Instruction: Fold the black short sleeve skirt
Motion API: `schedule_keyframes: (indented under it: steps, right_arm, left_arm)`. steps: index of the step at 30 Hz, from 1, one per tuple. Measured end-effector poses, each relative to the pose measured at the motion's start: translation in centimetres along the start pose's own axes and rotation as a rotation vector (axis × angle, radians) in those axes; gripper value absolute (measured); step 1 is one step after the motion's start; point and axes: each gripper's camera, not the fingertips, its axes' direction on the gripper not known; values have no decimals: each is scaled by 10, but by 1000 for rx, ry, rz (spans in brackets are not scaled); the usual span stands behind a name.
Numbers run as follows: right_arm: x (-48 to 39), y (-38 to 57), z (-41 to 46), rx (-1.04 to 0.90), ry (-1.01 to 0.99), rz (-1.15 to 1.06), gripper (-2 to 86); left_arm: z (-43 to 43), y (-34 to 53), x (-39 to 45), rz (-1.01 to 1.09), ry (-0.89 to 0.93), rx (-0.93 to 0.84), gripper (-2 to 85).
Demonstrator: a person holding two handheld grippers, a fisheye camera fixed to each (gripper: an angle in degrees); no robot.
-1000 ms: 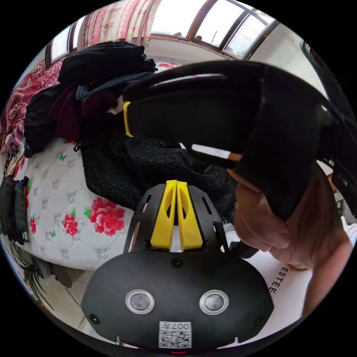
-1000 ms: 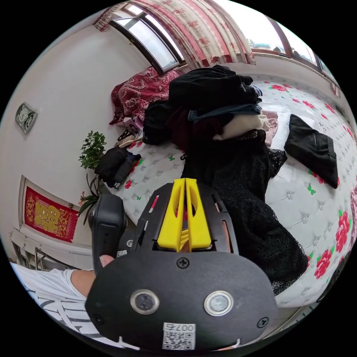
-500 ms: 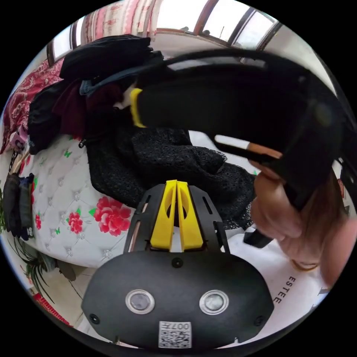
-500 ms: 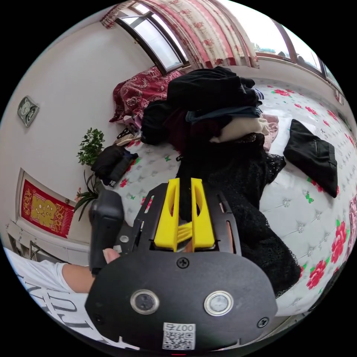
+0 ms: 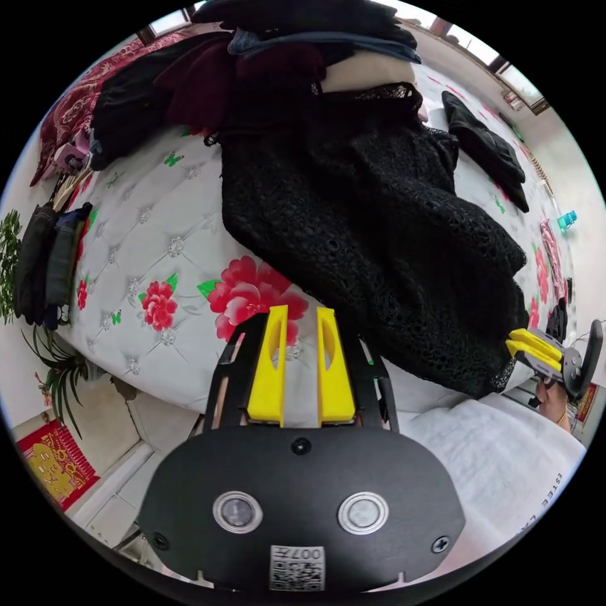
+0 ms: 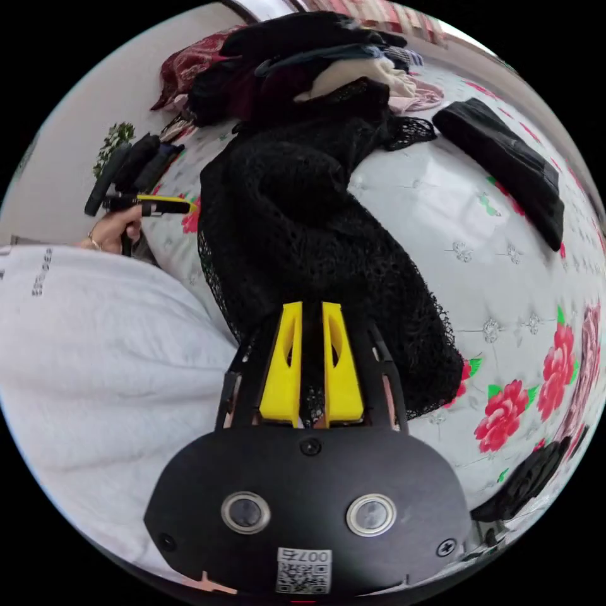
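Note:
The black lace garment (image 5: 366, 221) lies spread on the white flowered bed (image 5: 145, 221), its top end under a pile of clothes. In the left gripper view my left gripper (image 5: 300, 315) hovers open over a red flower by the garment's near edge, with nothing between its jaws. The right gripper (image 5: 527, 349) shows at the hem on the right. In the right gripper view my right gripper (image 6: 312, 310) is open over the garment (image 6: 303, 221), with lace hem lying in the gap between the jaws. The left gripper (image 6: 173, 206), held in a hand, points at the garment's left edge.
A pile of dark and cream clothes (image 5: 284, 44) sits at the garment's far end. A folded black piece (image 6: 505, 158) lies to the right on the bed. Dark items (image 5: 47, 265) rest at the bed's left edge near a plant. The person's white shirt (image 6: 95, 353) is close below.
Both hands dropped toward the bed's near edge. The right gripper left the front of the left view and went to the hem. Both grippers went from shut to open.

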Motion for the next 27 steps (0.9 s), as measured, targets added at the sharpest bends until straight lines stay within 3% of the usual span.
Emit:
schedule_keyframes:
  steps: [7,17,27]
  right_arm:
    - [-27,-13,61,-175,41,-141,104]
    - [-20,-26,56,-264,-68,-151,61]
    - [-48,-5,23,-163,-37,-220,5]
  left_arm:
    - [37,-12,-3,1,-35,-69,74]
    - [60,-14,-20,-27,-18,-85,65]
    - [67,-8,-25,-25,-36,-60,61]
